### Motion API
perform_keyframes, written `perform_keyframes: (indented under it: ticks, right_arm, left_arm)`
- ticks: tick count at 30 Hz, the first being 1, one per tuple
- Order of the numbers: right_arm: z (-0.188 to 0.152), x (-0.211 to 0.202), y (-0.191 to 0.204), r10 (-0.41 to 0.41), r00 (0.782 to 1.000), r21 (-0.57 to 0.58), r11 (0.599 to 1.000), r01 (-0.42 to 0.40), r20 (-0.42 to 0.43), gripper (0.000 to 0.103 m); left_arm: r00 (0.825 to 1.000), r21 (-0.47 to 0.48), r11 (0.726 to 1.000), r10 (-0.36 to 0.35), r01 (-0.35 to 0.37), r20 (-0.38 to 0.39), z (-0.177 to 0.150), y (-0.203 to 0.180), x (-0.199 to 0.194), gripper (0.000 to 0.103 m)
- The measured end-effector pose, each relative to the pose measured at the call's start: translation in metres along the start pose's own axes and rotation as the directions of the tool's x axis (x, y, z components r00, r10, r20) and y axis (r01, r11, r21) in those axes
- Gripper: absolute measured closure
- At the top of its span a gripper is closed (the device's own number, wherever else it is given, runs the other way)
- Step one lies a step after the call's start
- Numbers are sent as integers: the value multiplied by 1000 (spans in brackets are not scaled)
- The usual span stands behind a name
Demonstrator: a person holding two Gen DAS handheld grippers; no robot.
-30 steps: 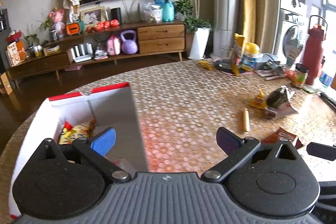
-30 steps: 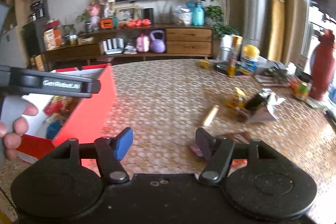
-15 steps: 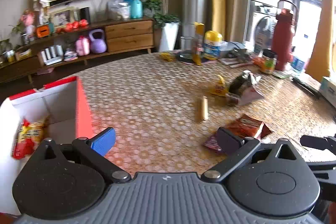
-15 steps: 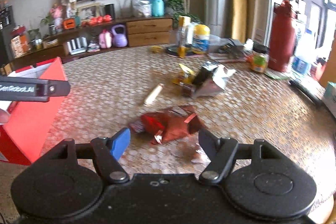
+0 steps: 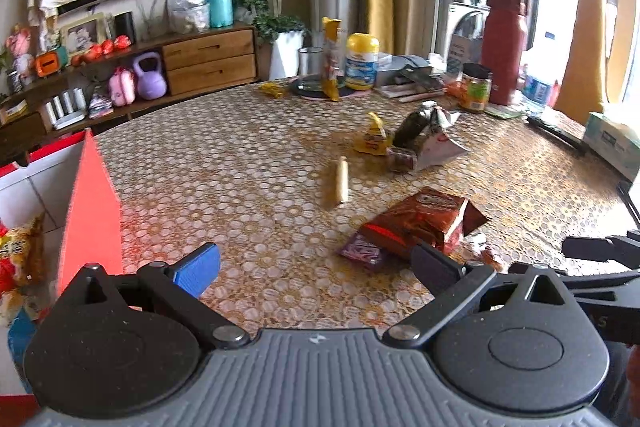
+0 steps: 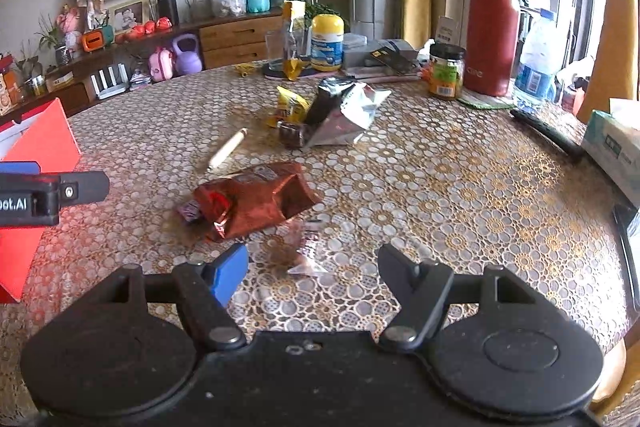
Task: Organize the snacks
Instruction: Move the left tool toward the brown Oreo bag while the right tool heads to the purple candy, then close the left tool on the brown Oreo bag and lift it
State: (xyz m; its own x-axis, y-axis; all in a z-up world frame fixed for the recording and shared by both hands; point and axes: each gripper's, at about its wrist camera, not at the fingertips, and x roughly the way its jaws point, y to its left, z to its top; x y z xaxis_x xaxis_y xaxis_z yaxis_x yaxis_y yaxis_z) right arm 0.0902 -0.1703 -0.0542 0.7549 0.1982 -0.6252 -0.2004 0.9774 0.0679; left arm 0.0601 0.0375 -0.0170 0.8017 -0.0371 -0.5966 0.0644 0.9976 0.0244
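Observation:
A red-brown snack bag (image 6: pixel 252 199) lies mid-table, a small purple wrapper (image 6: pixel 191 211) poking out beside it. A crumpled clear wrapper (image 6: pixel 306 251) rests on the cloth just ahead of my right gripper (image 6: pixel 312 267), which is open and holds nothing. My left gripper (image 5: pixel 316 267) is open too, empty, with the same bag (image 5: pixel 420 223) just beyond its right finger. Farther back lie a tan stick snack (image 5: pixel 341 183), a yellow packet (image 5: pixel 374 139) and a silver-black bag (image 6: pixel 344 115). The red box (image 5: pixel 88 207) stands at the left, with snack packs (image 5: pixel 20 251) inside.
At the table's far side stand a red flask (image 6: pixel 494 23), a jar (image 6: pixel 446 71), a yellow-lidded tub (image 6: pixel 327 41) and an upright yellow pouch (image 5: pixel 331 59). A tissue box (image 6: pixel 616 147) and a black stick-like item (image 6: pixel 548 135) lie at the right edge. A sideboard runs along the wall.
Both views have swung right, away from the red box and toward the loose snacks, and both grippers have come lower and nearer the red-brown bag. Both stay open.

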Motion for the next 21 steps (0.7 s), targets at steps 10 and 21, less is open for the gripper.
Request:
perform_keyframes:
  ticks: [10, 21]
  right_arm:
    - [-6, 31, -2, 4, 1000, -15, 1000, -4, -20, 44]
    - [-9, 49, -7, 19, 1000, -23, 1000, -19, -22, 67]
  left_arm:
    - [999, 74, 997, -34, 34, -3, -7, -18, 14, 0]
    - [998, 120, 991, -56, 59, -29, -5, -32, 41, 0]
